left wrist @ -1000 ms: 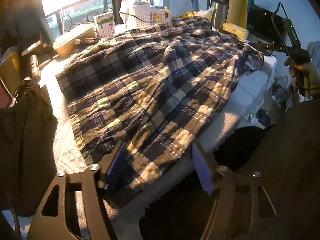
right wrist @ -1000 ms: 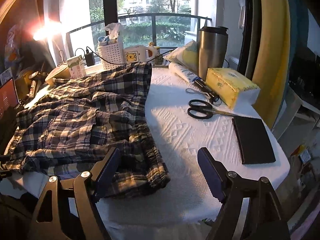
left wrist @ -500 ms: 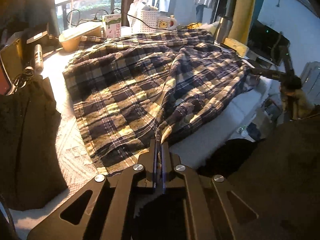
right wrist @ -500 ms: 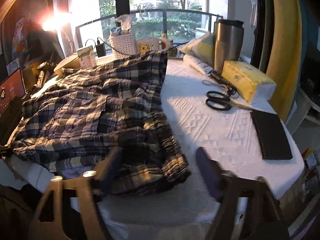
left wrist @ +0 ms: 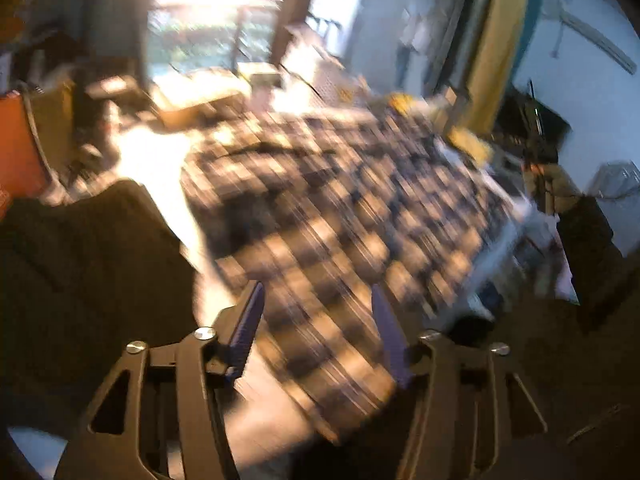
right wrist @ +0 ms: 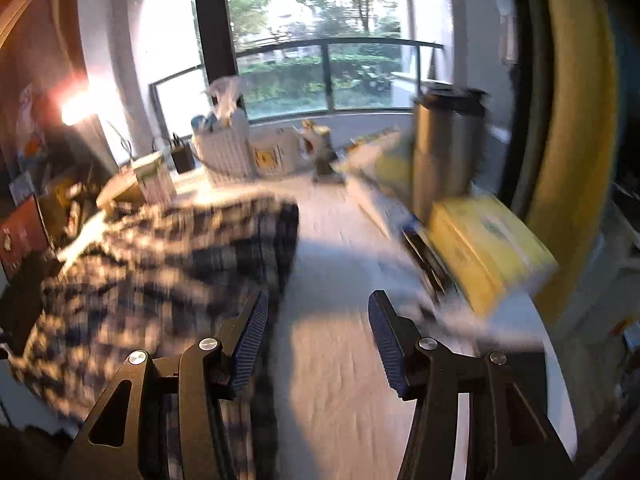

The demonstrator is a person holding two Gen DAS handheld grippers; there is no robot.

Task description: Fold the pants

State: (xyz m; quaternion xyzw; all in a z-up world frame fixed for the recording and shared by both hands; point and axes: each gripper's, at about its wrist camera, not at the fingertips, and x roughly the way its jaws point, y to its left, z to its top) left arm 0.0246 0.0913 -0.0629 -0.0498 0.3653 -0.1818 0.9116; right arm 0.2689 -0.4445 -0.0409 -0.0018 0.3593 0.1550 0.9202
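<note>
The plaid pants (left wrist: pixel 340 208) lie spread over the white-covered table, blurred by motion in both views. My left gripper (left wrist: pixel 316 300) is open and empty above the pants' near end. In the right wrist view the pants (right wrist: pixel 168 264) fill the left half of the table. My right gripper (right wrist: pixel 316 308) is open and empty, its left finger (right wrist: pixel 250 336) over the pants' right edge and its right finger over the bare white cloth (right wrist: pixel 340 360).
A steel tumbler (right wrist: pixel 448 144), a yellow tissue pack (right wrist: pixel 488 248) and scissors stand at the right. A white basket (right wrist: pixel 224 152), a mug and small boxes line the window side. A dark garment (left wrist: pixel 80 280) lies at the left.
My left gripper, shut on the pants' edge half a second ago, has opened and let go. Both grippers are moving fast and the right one has moved forward over the table.
</note>
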